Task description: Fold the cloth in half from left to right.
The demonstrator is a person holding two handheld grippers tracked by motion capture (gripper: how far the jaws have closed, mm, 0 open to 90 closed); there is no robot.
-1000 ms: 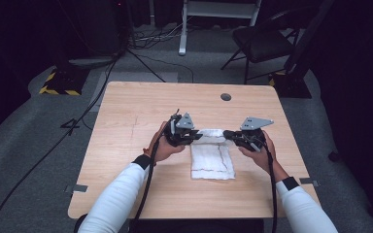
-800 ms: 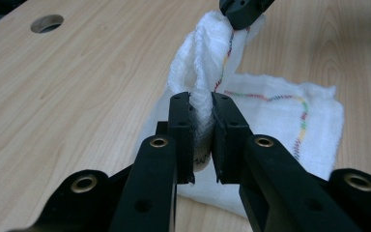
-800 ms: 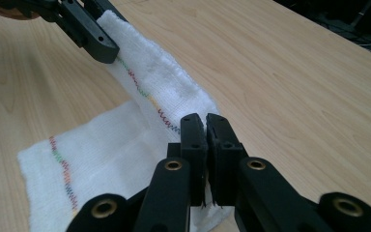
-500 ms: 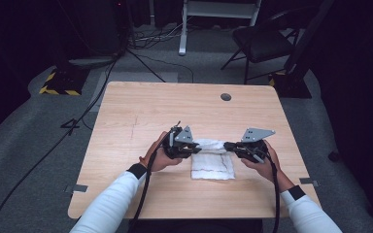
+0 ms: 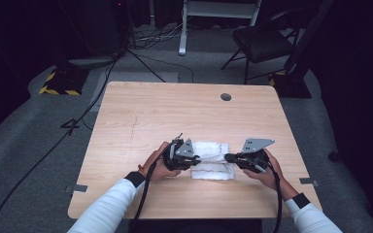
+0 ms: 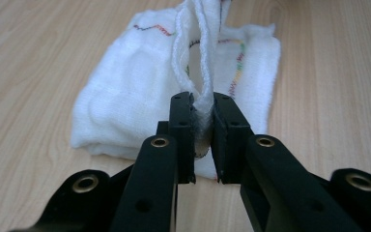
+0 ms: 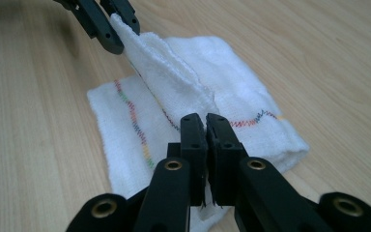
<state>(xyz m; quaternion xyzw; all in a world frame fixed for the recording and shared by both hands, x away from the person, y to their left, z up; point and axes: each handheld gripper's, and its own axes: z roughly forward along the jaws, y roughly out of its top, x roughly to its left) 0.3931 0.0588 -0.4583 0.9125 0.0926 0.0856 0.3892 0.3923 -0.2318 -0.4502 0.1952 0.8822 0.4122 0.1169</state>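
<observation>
Behind cloth, bare table, chair.

1. No readable text, label, brand or number in any view.
2. Only sign-like marks: yellow/black hazard stripes on a base on the floor, beyond the table's far left corner; no wording on it.
3. White cloth on the table has coloured zigzag stitching, just a pattern, no letters.
4. Grey tape bits at the table's near corners: blank.
</observation>
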